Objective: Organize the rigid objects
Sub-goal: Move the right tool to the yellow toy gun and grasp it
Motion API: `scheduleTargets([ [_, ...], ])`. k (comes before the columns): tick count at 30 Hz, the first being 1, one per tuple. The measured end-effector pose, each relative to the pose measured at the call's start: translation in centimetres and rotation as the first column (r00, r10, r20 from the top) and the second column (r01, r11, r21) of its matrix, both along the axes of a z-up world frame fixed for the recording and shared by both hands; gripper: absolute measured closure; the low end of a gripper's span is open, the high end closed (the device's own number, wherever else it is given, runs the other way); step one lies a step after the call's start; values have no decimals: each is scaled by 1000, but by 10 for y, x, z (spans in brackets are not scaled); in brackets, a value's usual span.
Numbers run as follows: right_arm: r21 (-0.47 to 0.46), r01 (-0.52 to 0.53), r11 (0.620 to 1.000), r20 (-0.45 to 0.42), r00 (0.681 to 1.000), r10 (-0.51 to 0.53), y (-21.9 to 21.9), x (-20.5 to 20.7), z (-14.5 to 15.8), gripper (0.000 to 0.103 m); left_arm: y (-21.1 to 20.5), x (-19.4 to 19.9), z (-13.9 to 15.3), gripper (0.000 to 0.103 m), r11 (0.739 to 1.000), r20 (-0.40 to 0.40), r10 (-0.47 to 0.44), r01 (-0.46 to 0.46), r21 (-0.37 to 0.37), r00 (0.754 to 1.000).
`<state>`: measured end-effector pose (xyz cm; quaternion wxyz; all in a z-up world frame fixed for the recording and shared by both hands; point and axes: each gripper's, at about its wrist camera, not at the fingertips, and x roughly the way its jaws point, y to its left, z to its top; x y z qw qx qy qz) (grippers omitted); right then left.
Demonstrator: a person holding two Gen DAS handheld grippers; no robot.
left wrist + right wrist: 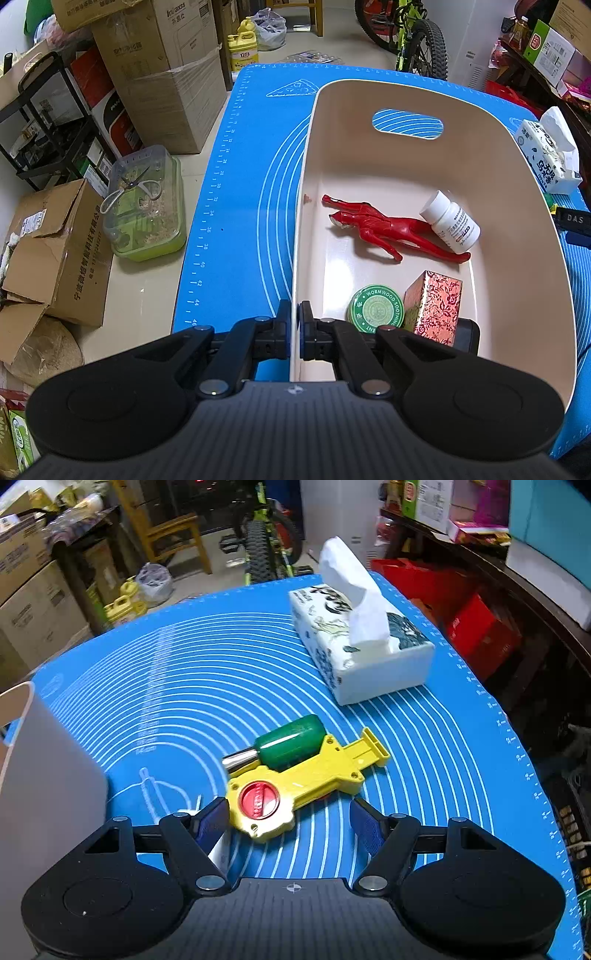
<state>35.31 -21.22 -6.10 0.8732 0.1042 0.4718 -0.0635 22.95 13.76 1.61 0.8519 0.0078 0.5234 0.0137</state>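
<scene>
My left gripper (pixel 294 325) is shut on the left rim of the cream basket (pixel 369 92), which stands on the blue mat. Inside the basket lie a red figurine (pixel 380 225), a white pill bottle (pixel 451 221), a green round tin (pixel 376 310) and a red patterned box (pixel 434 306). My right gripper (pixel 290 821) is open, low over the mat, its blue pads either side of the round end of a yellow toy with a red dial (pixel 295 782). A green-handled tool (pixel 280 746) lies against the toy's far side. The pads do not touch the toy.
A tissue box (pixel 358 646) stands at the mat's (pixel 184 672) far right. The basket wall (pixel 44 794) rises at the left of the right wrist view. Beyond the table's left edge are cardboard boxes (pixel 55 251), a green container (pixel 147 206) with scissors, and a bicycle (pixel 417 33) behind.
</scene>
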Motion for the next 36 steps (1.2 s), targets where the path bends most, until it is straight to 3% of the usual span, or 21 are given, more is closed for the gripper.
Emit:
scheduleTargets([
  [7, 19, 26, 999, 15, 1000, -26, 3, 9, -4, 26, 0, 0, 1, 97, 1000, -1, 1, -1, -1, 1000],
  [18, -36, 20, 999, -5, 1000, -20, 10, 17, -16, 26, 2, 0, 1, 97, 1000, 0, -2, 2, 1, 1000],
  [24, -72, 6, 997, 18, 1000, -5, 16, 13, -17, 37, 1, 0, 0, 97, 1000, 0, 0, 0, 0, 1000],
  [25, -73, 12, 997, 22, 1000, -10, 17, 13, -15, 47, 1, 0, 0, 97, 1000, -1, -1, 1, 0, 1000],
  [26, -93, 16, 996, 25, 1000, -14, 16, 12, -15, 49, 1, 0, 0, 97, 1000, 0, -1, 1, 0, 1000],
  [28, -40, 12, 999, 22, 1000, -11, 12, 10, -14, 49, 1, 0, 0, 97, 1000, -1, 0, 0, -1, 1000],
  [36, -53, -13, 998, 65, 998, 16, 13, -7, -3, 49, 0, 0, 1, 97, 1000, 1, 0, 0, -5, 1000],
])
